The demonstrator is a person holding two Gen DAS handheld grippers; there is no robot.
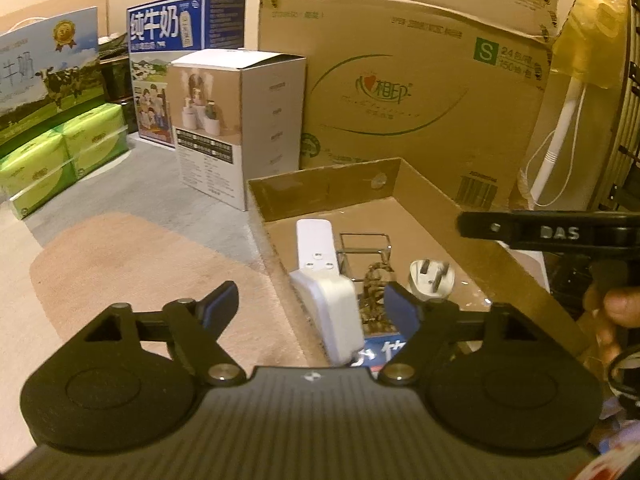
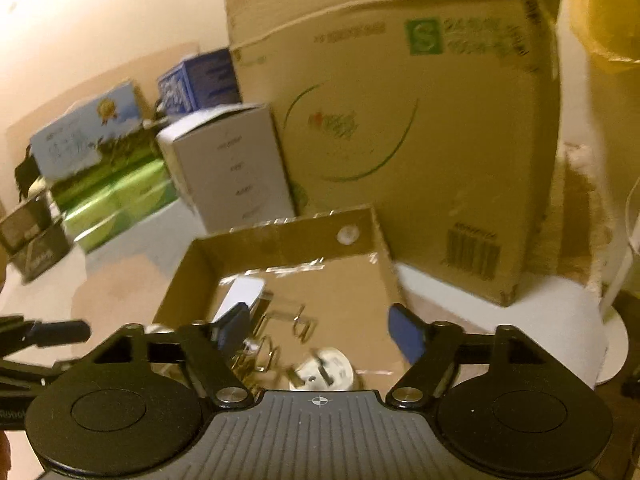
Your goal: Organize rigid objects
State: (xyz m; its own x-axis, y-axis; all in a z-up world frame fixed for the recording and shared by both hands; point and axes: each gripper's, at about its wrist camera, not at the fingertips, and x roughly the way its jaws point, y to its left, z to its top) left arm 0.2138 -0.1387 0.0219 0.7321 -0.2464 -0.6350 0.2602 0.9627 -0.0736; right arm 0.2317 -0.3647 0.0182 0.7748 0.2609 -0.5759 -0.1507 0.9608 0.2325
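A shallow open cardboard tray (image 1: 328,184) lies on the floor. In it are a long white plastic device (image 1: 320,248), a wire metal rack (image 1: 364,244), a white three-pin plug (image 1: 430,278) and a brownish chain-like piece (image 1: 374,292). My left gripper (image 1: 310,308) is open above the tray's near left side. The white device's near end stands between its blue pads (image 1: 218,306) without touching them. My right gripper (image 2: 320,330) is open over the rack (image 2: 288,320) and the plug (image 2: 324,372), with nothing held. Its black body (image 1: 540,232) shows at the right of the left wrist view, with a hand (image 1: 612,312) below it.
A big cardboard carton (image 1: 420,92) stands right behind the tray. To its left are a white product box (image 1: 240,128), a blue milk carton (image 1: 168,28) and green tissue packs (image 1: 68,152). A white pole with a cord (image 1: 560,140) leans at the right. A pinkish mat (image 1: 140,264) lies left of the tray.
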